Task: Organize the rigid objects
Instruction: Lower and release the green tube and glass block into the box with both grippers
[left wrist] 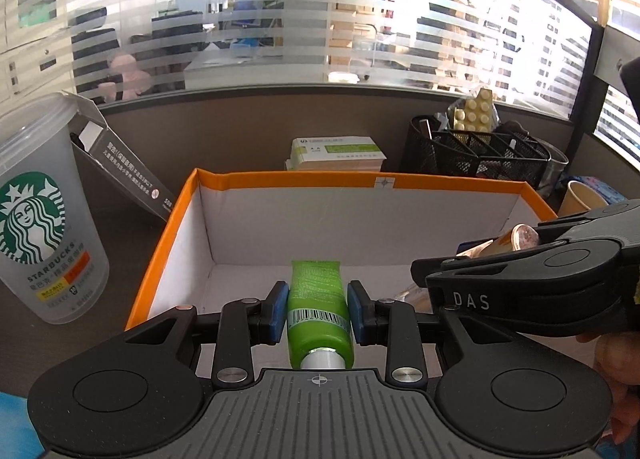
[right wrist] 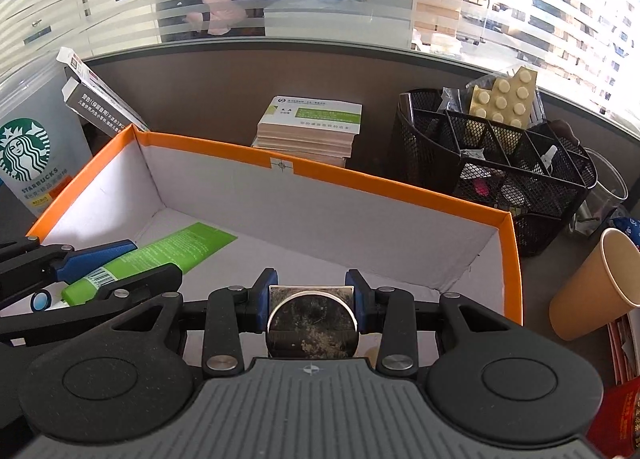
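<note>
Left wrist: one green tube (left wrist: 318,311) in left tongs (left wrist: 318,309), one orange-rimmed box (left wrist: 288,178)

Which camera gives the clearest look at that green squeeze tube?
The left wrist view: the green plastic tube sits centred between the left gripper jaws, barcode readable. The right wrist view shows it slanted at the edge, partly hidden by those jaws.
</note>
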Tool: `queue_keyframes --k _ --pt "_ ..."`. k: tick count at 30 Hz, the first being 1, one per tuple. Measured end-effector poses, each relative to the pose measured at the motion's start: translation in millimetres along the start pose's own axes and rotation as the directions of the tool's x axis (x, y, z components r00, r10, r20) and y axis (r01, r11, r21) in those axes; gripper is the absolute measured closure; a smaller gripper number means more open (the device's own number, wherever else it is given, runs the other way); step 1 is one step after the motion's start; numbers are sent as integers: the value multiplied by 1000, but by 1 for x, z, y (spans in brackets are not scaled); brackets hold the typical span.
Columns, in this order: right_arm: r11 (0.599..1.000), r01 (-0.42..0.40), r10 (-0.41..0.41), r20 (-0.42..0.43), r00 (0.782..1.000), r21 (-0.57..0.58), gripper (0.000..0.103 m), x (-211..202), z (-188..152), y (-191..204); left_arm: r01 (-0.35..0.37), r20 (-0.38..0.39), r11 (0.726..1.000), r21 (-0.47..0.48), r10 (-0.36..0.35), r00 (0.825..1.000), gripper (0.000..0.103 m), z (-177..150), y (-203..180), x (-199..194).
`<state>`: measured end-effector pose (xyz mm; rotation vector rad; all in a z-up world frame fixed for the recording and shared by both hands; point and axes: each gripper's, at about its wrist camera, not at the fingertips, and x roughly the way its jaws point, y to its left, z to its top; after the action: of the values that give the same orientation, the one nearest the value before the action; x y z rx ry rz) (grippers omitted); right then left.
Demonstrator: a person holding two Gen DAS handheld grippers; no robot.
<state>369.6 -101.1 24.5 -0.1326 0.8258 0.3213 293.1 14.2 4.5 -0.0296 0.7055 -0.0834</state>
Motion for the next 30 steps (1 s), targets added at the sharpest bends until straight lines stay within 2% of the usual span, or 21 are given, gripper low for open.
queue_keyframes --k 16,30 --pt "1000 0 0 -9 1000 -21 67 -10 -12 0 -13 -22 1000 23 14 1000 73 -3 -7 5" --pt "1000 2 -4 -75 997 -22 64 -8 -20 0 -40 -71 998 55 43 997 73 -8 -11 10"
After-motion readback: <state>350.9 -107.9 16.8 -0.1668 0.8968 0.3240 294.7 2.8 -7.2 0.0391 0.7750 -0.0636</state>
